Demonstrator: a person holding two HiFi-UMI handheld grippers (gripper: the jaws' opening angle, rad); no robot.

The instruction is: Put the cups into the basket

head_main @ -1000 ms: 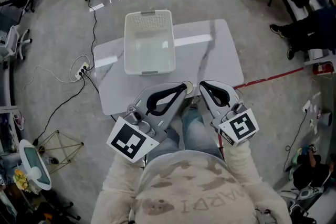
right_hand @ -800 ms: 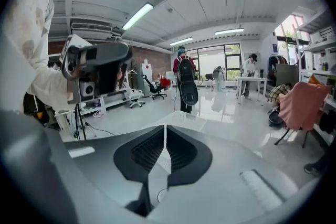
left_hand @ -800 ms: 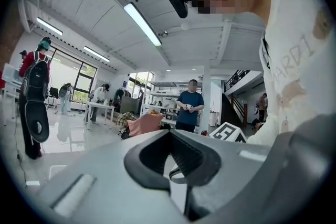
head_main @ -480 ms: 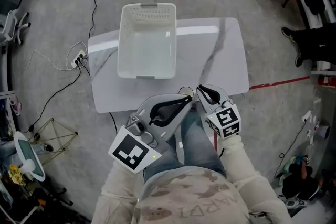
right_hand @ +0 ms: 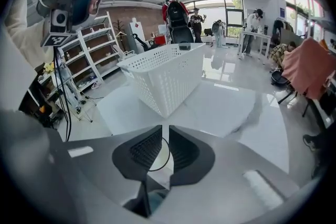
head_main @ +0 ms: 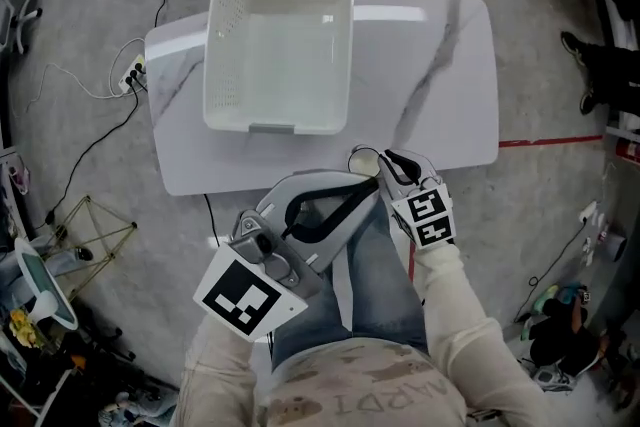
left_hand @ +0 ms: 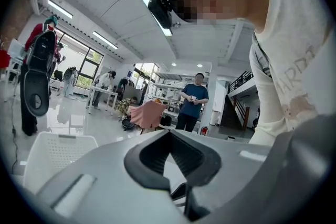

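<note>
A white slatted basket [head_main: 225, 35] stands empty on the left half of the marble table [head_main: 440, 75]. At the table's front edge a clear cup [head_main: 362, 158] shows as a thin round rim. My right gripper [head_main: 385, 160] is at that cup. In the right gripper view the jaws are nearly together and the cup's rim [right_hand: 170, 155] runs through the narrow gap of the gripper [right_hand: 163, 149], with the basket [right_hand: 163, 78] ahead. My left gripper [head_main: 372, 185] hovers just left of it, shut and empty, tilted upward. The basket's corner [left_hand: 52, 155] shows low in its view.
A power strip with cables [head_main: 130, 75] lies on the floor left of the table. A red floor line [head_main: 560, 141] runs to the right. My jeans-clad legs [head_main: 375, 265] are below the table edge. A person in blue [left_hand: 193, 99] stands in the room.
The head view has shifted forward, so table and basket sit lower and larger in frame. The right gripper has drawn in toward the cup at the table's front edge; the left stays beside it.
</note>
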